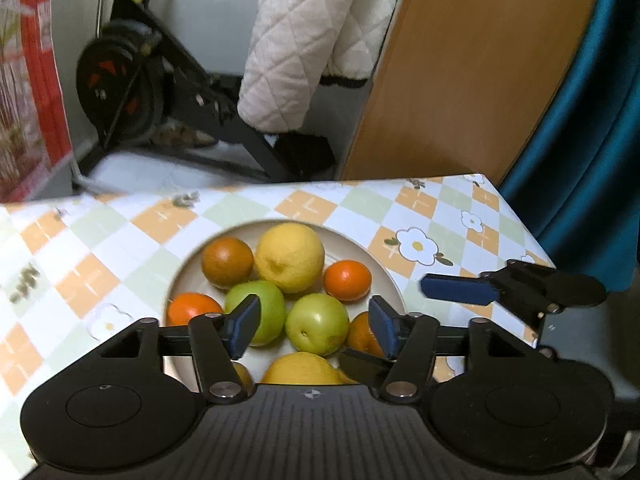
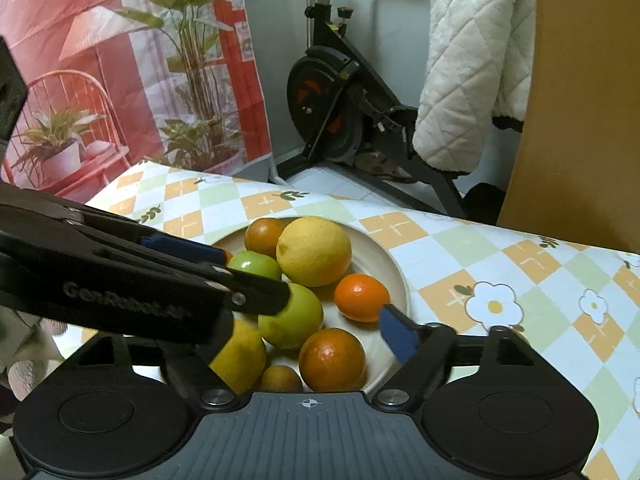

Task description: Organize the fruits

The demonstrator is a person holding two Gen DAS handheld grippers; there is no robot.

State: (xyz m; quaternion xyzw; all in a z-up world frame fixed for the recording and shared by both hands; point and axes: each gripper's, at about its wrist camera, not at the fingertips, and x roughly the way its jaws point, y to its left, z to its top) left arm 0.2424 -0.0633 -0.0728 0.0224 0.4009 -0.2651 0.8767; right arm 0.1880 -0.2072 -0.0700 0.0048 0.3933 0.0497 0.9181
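1. On a checked tablecloth (image 1: 420, 208) with flower prints: a cream plate (image 1: 360, 240) piled with fruit.
2. At the far side of the plate: a large yellow lemon (image 1: 289, 256), touching a brownish orange (image 1: 227, 261) on its left.
3. Right of the lemon, slightly apart from it: a small bright orange (image 1: 346, 280).
4. In the middle of the plate: two green apples side by side, the left green apple (image 1: 264, 312) and the right green apple (image 1: 317, 323), both just in front of the lemon.
5. At the left rim: another orange (image 1: 192, 308), partly hidden behind the tool.
6. At the near rim: a second yellow lemon (image 1: 300, 370), mostly covered by the tool body.
7. Left gripper (image 1: 312, 326): held above the plate, blue pads spread apart on either side of the green apples, pressing on no fruit.
8. Right gripper (image 2: 320, 320): also over the plate, fingers spread wide; one blue pad visible beside the bright orange, the other hidden behind the left tool, nothing pinched.
9. In the left wrist view: one blue finger (image 1: 460, 289) of the right gripper above the cloth, right of the plate.
10. Behind the table: an exercise bike (image 2: 340, 112), a white quilted cover (image 2: 472, 80), a wooden panel (image 1: 472, 72) and a printed plant backdrop (image 2: 140, 60).
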